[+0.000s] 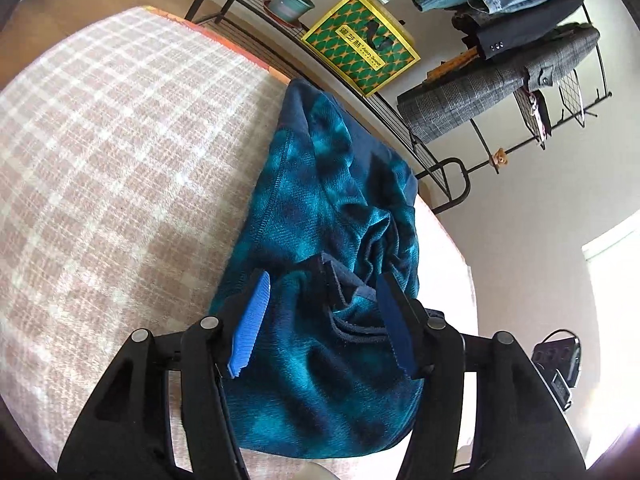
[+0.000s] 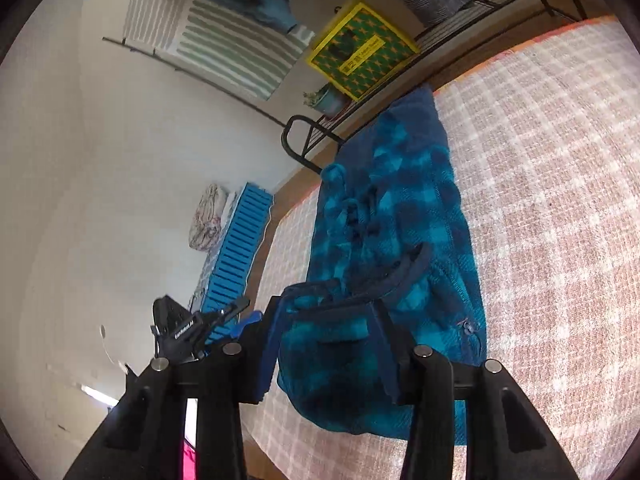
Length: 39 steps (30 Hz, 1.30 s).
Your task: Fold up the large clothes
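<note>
Left wrist view: my left gripper (image 1: 322, 312) hangs over the near end of the fleece jacket (image 1: 320, 184), which lies in a long narrow bundle on the checked blanket (image 1: 120, 160) near its right edge. The fingers are released. A dark cuff or hem fold stands between them, close to the right pad, but I see no pad pressing on it. The cloth looks thick, soft and limp; I judge it light to middling in weight, with no stiffness to hold a crease. A clothes rack (image 1: 520, 60) stands far right, with a yellow box (image 1: 360, 48) at its foot.

Right wrist view: my right gripper (image 2: 324, 320) sits at the near end of the same jacket (image 2: 400, 208), here running away from me along the blanket's (image 2: 560, 200) left side. Its fingers stand apart with a bunched lump of fleece between them; whether the pads press on it I cannot tell. The other gripper (image 2: 192, 332) shows at near left.

Judgement: the pile should grip well and not slip. Best holds are the bound dark edges and hem corners, one per gripper, pulled taut before folding. Loose middle cloth will sag and bunch.
</note>
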Available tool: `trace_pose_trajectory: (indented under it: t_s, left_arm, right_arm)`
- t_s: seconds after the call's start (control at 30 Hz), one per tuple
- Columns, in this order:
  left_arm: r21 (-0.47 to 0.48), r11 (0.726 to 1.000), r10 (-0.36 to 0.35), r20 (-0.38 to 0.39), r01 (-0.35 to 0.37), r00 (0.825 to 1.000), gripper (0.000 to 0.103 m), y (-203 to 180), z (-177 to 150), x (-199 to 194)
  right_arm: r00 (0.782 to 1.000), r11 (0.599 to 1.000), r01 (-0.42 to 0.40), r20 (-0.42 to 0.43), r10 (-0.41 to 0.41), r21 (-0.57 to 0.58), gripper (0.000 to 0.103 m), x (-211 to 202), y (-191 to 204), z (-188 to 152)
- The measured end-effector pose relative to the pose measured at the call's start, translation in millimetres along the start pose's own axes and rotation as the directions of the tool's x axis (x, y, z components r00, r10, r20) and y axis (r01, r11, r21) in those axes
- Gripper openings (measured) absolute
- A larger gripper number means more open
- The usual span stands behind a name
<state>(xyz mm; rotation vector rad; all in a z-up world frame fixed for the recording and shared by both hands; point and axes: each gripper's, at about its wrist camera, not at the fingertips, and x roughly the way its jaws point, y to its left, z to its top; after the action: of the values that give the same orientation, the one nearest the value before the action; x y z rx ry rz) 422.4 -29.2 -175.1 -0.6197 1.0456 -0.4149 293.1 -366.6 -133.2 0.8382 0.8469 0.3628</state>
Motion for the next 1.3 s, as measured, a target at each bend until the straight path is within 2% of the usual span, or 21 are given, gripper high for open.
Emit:
trace_pose_trajectory:
  t_s: [0.13,0.27,0.3,0.33,0.4,0.43,0.53,0.57,0.63,0.67,0.7,0.73,0.8,0.87,0.93,1.03,1.17,1.3]
  left_arm:
    - [0.075,0.997,0.025,-0.065,-0.02,0.998,0.057,7,-7,16]
    - [0.087,0.996,0.047,-0.111,-0.037,0.993,0.057,15,-12,38]
    - [0.081,0.996,0.037,-0.117,-0.027,0.992,0.052,16,-12,42]
    - [0.079,0.997,0.018,-0.128,-0.008,0.992,0.033,16,-13,46]
    - [0.102,0.995,0.035,-0.125,-0.022,0.992,0.013,12,-15,49]
    - [0.115,0.993,0.034,-0.119,-0.02,0.992,0.01,9,-15,49]
    - [0.102,0.993,0.068,-0.065,-0.062,0.996,0.008,10,-14,41]
    - [0.101,0.99,0.107,-0.045,-0.102,0.993,0.008,11,-12,40]
    - [0.107,0.978,0.181,-0.026,-0.178,0.983,0.008,16,-13,47]
    - [0.1,0.976,0.199,-0.03,-0.195,0.98,0.008,20,-13,53]
    - [0.097,0.973,0.213,-0.03,-0.209,0.977,0.011,22,-14,56]
    - [0.099,0.969,0.23,-0.023,-0.227,0.973,0.018,23,-14,58]
    - [0.082,0.975,0.207,-0.012,-0.205,0.978,0.02,25,-13,52]
    - [0.072,0.982,0.175,-0.004,-0.174,0.985,0.021,26,-10,40]
    - [0.087,0.983,0.16,0.021,-0.161,0.987,0.021,22,-9,26]
    - [0.143,0.983,0.112,0.006,-0.112,0.994,0.021,9,-12,17]
    - [0.274,0.954,0.14,-0.05,-0.121,0.989,0.021,-14,-23,35]
    - [0.275,0.953,0.153,-0.093,-0.123,0.984,0.021,-20,-17,67]
  right_arm:
    - [0.989,0.981,0.006,-0.141,-0.034,-0.194,0.033,33,39,-34]
    - [0.974,0.951,0.037,-0.202,-0.103,-0.307,0.032,62,58,-54]
    - [0.971,0.944,0.052,-0.206,-0.125,-0.326,0.032,67,59,-57]
    - [0.967,0.938,0.062,-0.211,-0.14,-0.34,0.032,72,61,-59]
    - [0.963,0.931,0.081,-0.212,-0.165,-0.356,0.032,79,60,-61]
    - [0.962,0.927,0.09,-0.208,-0.175,-0.363,0.032,81,62,-62]
    - [0.959,0.903,0.128,-0.182,-0.219,-0.41,0.032,91,66,-59]
    - [0.953,0.884,0.168,-0.158,-0.259,-0.436,0.031,96,65,-58]
    - [0.915,0.82,0.298,-0.098,-0.392,-0.489,0.029,116,56,-53]
    - [0.899,0.819,0.327,-0.113,-0.424,-0.471,0.029,128,43,-50]
    - [0.895,0.84,0.329,-0.141,-0.423,-0.432,0.029,136,32,-48]
    - [0.903,0.856,0.323,-0.141,-0.406,-0.403,0.029,136,27,-45]
    - [0.908,0.86,0.31,-0.144,-0.395,-0.404,0.029,130,32,-41]
    - [0.93,0.872,0.269,-0.124,-0.345,-0.409,0.03,113,41,-38]
    - [0.944,0.881,0.256,-0.092,-0.316,-0.399,0.031,93,43,-33]
    - [0.944,0.891,0.285,-0.057,-0.324,-0.354,0.034,69,32,-27]
    - [0.943,0.9,0.295,-0.055,-0.328,-0.32,0.033,60,21,-24]
    - [0.924,0.869,0.333,-0.056,-0.377,-0.367,0.033,78,22,-29]
